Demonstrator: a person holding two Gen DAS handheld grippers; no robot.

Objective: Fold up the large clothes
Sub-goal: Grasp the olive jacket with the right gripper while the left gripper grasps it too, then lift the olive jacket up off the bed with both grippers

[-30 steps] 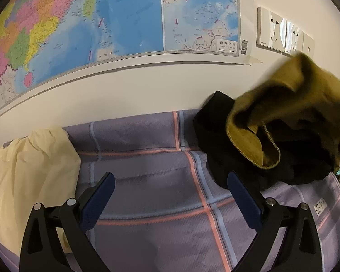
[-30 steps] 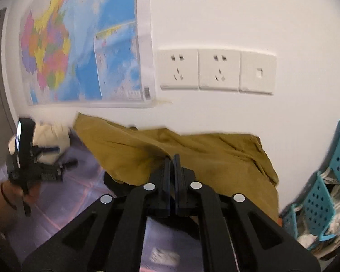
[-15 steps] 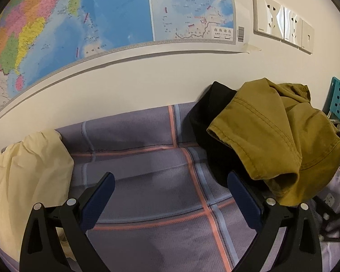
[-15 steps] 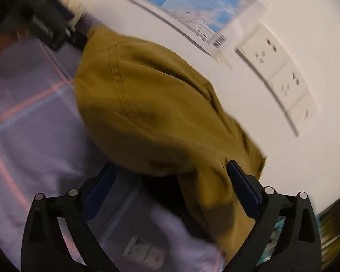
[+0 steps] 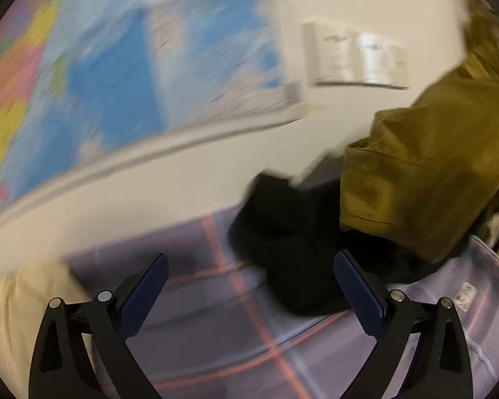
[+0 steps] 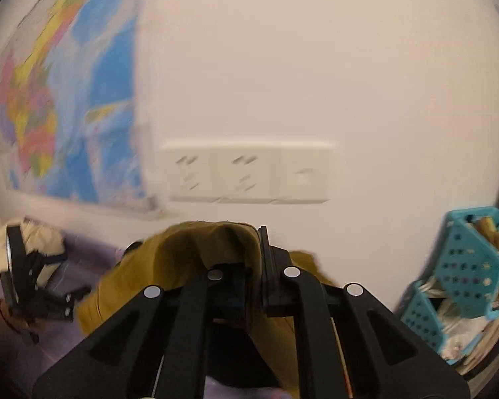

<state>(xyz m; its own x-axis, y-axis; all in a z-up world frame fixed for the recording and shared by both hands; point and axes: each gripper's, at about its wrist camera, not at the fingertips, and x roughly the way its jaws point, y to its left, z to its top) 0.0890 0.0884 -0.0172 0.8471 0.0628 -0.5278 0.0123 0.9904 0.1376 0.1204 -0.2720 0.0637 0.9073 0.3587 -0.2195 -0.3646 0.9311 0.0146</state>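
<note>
The brown clothes [image 6: 196,259] hang pinched in my right tool [image 6: 249,266], which has just closed on them, lifted near the right edge of the checked bed cover [image 5: 216,342], so my wide-open left tool [image 5: 249,296] should grab the hanging hem.

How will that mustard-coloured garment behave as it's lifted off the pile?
Probably floppy: the mustard garment drapes over the right gripper, whose jaws have just closed on it. Likely fairly heavy cloth, given its thick stitched hem. It may drag the black garment beneath.
</note>
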